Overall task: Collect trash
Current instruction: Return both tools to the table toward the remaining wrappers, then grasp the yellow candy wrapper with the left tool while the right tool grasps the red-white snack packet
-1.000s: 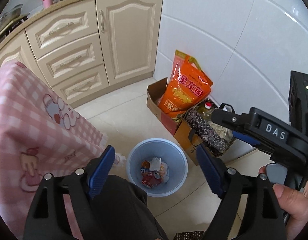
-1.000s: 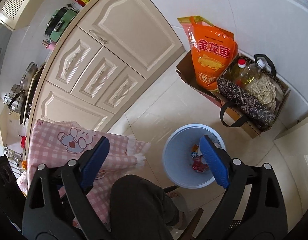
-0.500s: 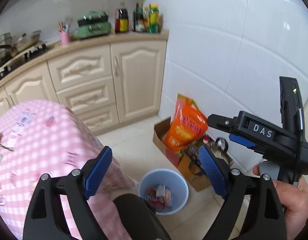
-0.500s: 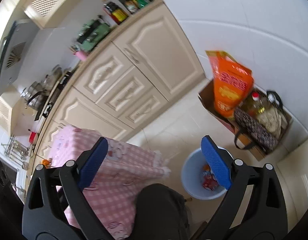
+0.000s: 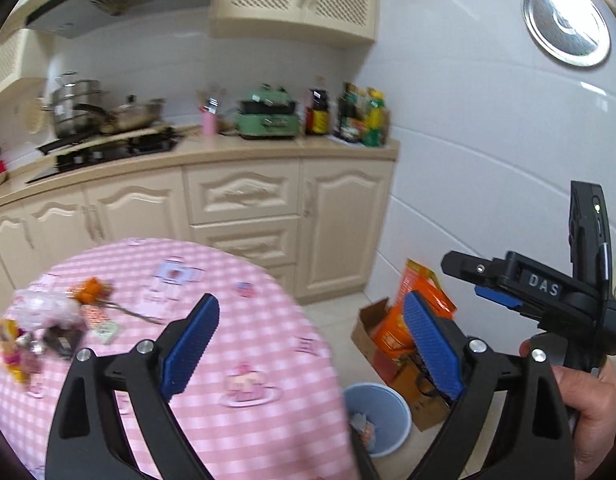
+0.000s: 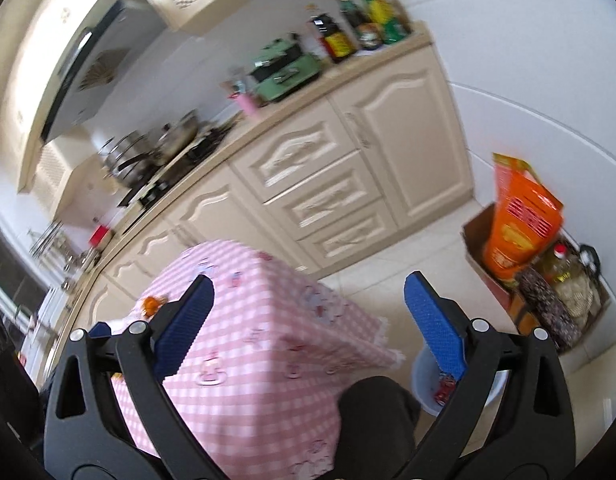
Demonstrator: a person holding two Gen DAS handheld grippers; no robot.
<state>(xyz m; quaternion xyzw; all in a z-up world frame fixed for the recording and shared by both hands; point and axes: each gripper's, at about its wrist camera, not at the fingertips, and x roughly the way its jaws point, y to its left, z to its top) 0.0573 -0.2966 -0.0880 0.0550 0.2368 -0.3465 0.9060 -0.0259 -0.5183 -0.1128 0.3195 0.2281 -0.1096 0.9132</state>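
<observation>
A round table in a pink checked cloth [image 5: 248, 340] carries loose wrappers [image 5: 40, 332] and an orange scrap [image 5: 90, 288] at its far left. My left gripper [image 5: 311, 300] hangs above the table's right side, jaws opening, nothing between them. A pale blue bin [image 5: 387, 408] stands on the floor to the table's right, with trash [image 5: 363, 428] inside. My right gripper [image 6: 308, 280] is open and empty above the table's corner [image 6: 268, 340]. In the right wrist view the bin [image 6: 419, 364] is mostly hidden behind one finger and a knee. The orange scrap [image 6: 152, 304] peeks out beside the left finger.
A cardboard box with an orange bag [image 5: 407, 320] and a patterned bag [image 6: 547, 308] sits against the white tiled wall. Cream cabinets [image 5: 244, 200] carry pots, a green cooker and bottles. A dark knee [image 6: 371, 412] is near the bin. A hand [image 5: 587, 400] holds the other gripper.
Both grippers have risen and tipped up. The views swung from the bin on the floor to the table top and kitchen counter. Both pairs of jaws stand slightly wider.
</observation>
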